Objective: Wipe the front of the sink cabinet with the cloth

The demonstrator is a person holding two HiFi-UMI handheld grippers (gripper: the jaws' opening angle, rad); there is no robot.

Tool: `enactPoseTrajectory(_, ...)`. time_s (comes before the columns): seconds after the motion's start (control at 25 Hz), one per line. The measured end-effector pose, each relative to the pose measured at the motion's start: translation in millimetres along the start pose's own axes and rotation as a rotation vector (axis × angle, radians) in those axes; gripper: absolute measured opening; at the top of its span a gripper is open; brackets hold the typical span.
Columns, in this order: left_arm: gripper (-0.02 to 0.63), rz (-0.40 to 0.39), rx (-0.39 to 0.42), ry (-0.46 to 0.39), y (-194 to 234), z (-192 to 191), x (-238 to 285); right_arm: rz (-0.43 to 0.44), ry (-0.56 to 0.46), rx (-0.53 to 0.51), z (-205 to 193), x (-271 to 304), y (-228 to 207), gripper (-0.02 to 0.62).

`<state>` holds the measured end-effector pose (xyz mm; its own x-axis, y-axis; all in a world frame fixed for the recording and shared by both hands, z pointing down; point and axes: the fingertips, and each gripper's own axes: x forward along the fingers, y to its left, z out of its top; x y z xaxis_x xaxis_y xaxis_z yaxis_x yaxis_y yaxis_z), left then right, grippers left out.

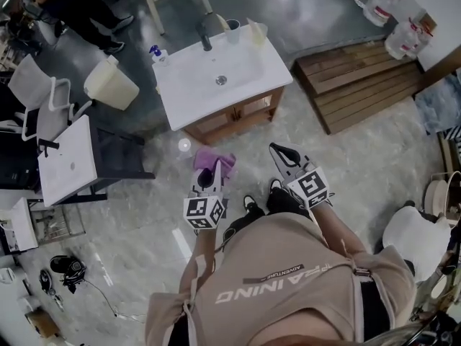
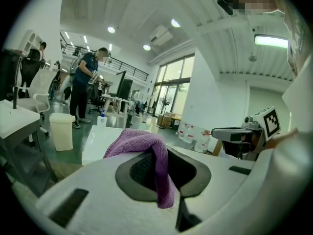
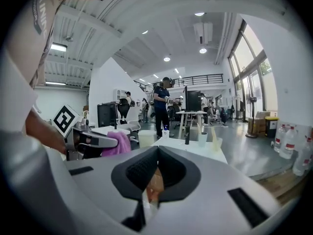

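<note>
We hold the left gripper (image 1: 209, 173) clenched on the purple cloth (image 1: 220, 160). In the left gripper view, one fold hangs straight down towards 6 o'clock between the pads, and the rest is bunched over the upper jaw towards 10 o'clock. In the head view the cloth's long axis runs from about 7 to 1 o'clock. Its free end sticks out past the jaw tips towards the sink cabinet (image 1: 238, 117), which stands at 12 o'clock, apart from the cloth. Our right gripper (image 1: 283, 152) is at 3 o'clock from the cloth, not touching it. Its jaws are drawn together on nothing, with only a sliver of the cabinet's wood showing between them.
</note>
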<state>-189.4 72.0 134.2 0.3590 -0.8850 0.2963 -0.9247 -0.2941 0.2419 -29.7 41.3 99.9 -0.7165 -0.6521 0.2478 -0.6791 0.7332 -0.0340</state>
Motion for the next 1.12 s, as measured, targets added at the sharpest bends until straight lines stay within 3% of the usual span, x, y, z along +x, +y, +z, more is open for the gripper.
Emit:
enactPoseTrajectory(0.36,0.037,0.102,0.023,0.039,-10,18,53,0.109,-0.021,0.009,0,47,-71,0.011)
enactPoseTrajectory(0.72,0.037,0.232,-0.048,0.012,-3,29,74,0.22,-0.03,0.04,-9,76,-99,0.011)
enactPoseTrajectory(0.88,0.037,0.241,-0.057,0.022,-1,23,76,0.255,-0.012,0.026,-14,85,-98,0.011)
enactPoseTrajectory(1.12,0.037,0.231,-0.066,-0.006,15,26,77,0.229,0.004,0.007,-11,104,-103,0.011)
